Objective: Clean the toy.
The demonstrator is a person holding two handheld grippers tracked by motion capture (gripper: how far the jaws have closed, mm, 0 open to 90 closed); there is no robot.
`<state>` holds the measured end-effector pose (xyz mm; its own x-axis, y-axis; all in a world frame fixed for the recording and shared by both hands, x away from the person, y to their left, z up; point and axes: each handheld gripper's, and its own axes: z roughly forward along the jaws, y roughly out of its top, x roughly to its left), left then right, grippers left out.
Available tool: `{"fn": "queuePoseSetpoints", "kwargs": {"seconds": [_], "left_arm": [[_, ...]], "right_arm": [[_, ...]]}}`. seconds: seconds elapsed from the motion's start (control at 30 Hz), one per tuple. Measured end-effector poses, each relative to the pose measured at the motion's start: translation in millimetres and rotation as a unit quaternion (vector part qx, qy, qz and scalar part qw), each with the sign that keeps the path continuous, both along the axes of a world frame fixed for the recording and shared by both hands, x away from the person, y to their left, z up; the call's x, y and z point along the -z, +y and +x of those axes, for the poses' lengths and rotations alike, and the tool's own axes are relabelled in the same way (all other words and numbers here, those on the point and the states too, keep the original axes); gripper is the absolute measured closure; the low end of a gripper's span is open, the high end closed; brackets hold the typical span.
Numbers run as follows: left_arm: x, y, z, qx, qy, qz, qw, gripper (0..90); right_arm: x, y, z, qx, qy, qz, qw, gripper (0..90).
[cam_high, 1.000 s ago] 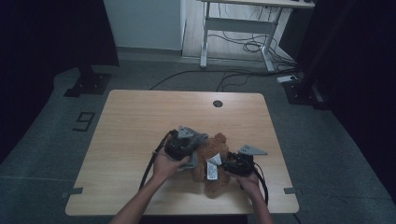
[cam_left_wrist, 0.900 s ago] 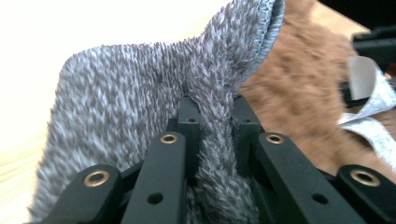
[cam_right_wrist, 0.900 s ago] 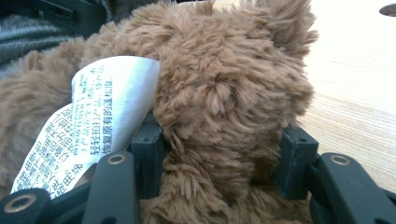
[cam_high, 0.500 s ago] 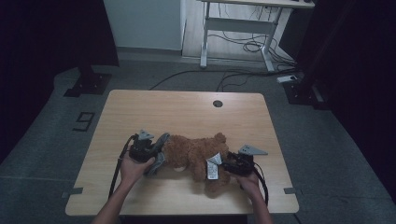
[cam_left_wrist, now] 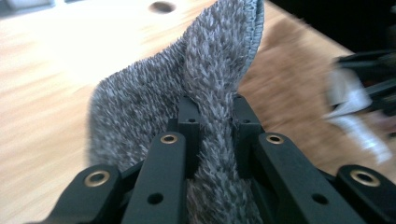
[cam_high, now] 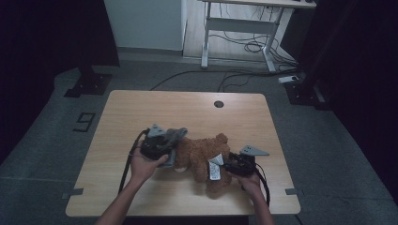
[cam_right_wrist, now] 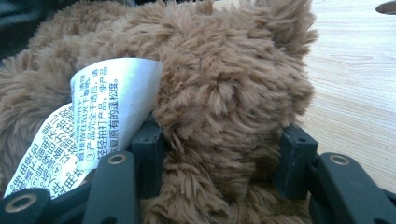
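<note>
Dark curtains and a grey floor framed the pale wooden bench (cam_high: 141, 112) where we worked. At the left, our left claw (cam_left_wrist: 212, 112) was clamped tight on a fold of fuzzy grey cloth (cam_left_wrist: 154, 107), which rose between the jaws and, seen from the high view (cam_high: 174, 136), draped against the near end of the brown teddy bear (cam_high: 202, 152). That bear lay on its side toward the front middle of the bench, its white care label (cam_right_wrist: 100, 121) hanging by the jaws that held it. At the right, our right claw (cam_right_wrist: 224, 149) stood partly closed around a plush limb of the bear, the pads pressed into the fur. To do this step well, we judged that the right claw should pin the bear steady while the left drew the cloth away level and slowly, pulling along the bear's body, not upward, so that the toy would not lift or roll.
</note>
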<state>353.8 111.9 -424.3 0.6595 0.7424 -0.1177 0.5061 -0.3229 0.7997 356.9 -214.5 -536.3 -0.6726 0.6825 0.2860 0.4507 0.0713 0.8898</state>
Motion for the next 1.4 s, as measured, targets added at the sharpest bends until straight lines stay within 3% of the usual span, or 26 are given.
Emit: {"fn": "queuePoseSetpoints", "kwargs": {"seconds": [0.27,0.37,0.4,0.43,0.47,0.5,0.53,0.57,0.63,0.9,1.13,1.23,1.4], "left_arm": [[-3.2,-92.9,-1.3,0.082,0.009,0.002,0.9966,78.2],[2.0,-125.3,-2.7,0.102,0.003,0.035,0.9942,78.1],[6.6,-134.3,-2.9,0.104,-0.005,0.06,0.9928,78.1],[12.3,-140.9,-2.2,0.105,-0.006,0.08,0.9912,78.0],[19.5,-144.7,-0.4,0.107,0.003,0.087,0.9905,78.0],[23.1,-144.7,0.8,0.106,0.007,0.087,0.9905,78.0],[26.3,-142.6,2.2,0.105,0.012,0.078,0.9914,78.0],[27.8,-136.6,4.6,0.103,0.024,0.055,0.9929,78.0],[27.1,-129.8,6.6,0.098,0.032,0.044,0.9937,78.1],[18.7,-101.6,7.0,0.065,0.02,0.04,0.9969,78.0],[15.1,-76.0,8.5,0.038,0.008,0.057,0.9976,78.0],[17.2,-60.9,10.8,0.022,0.014,0.061,0.9978,78.0],[19.8,-35.6,10.4,0.004,0.014,0.048,0.9987,78.0]], "right_arm": [[0.5,-0.3,-0.1,-0.001,0.0,0.003,1.0,46.2],[0.1,-0.1,-0.8,0.0,-0.001,0.0,1.0,46.2],[0.0,0.0,-1.0,0.0,-0.002,-0.001,1.0,46.2],[-0.1,0.0,-1.3,0.0,-0.001,-0.002,1.0,46.2],[-0.2,0.1,-1.5,0.001,-0.001,-0.004,1.0,46.2],[-0.2,0.4,-1.7,0.001,-0.002,-0.004,1.0,46.2],[-0.3,0.5,-1.8,0.001,-0.002,-0.004,1.0,46.2],[-0.2,0.5,-1.8,0.001,-0.002,-0.006,1.0,46.2],[0.0,1.0,-1.7,0.0,-0.004,-0.006,1.0,46.2],[-0.1,1.6,-2.2,0.002,-0.004,-0.004,1.0,46.2],[-0.1,0.5,-1.7,-0.001,-0.003,-0.004,1.0,46.2],[0.2,0.1,-1.2,-0.002,-0.002,-0.002,1.0,46.1],[-0.1,0.6,-1.8,-0.001,-0.003,-0.003,1.0,45.9]]}}
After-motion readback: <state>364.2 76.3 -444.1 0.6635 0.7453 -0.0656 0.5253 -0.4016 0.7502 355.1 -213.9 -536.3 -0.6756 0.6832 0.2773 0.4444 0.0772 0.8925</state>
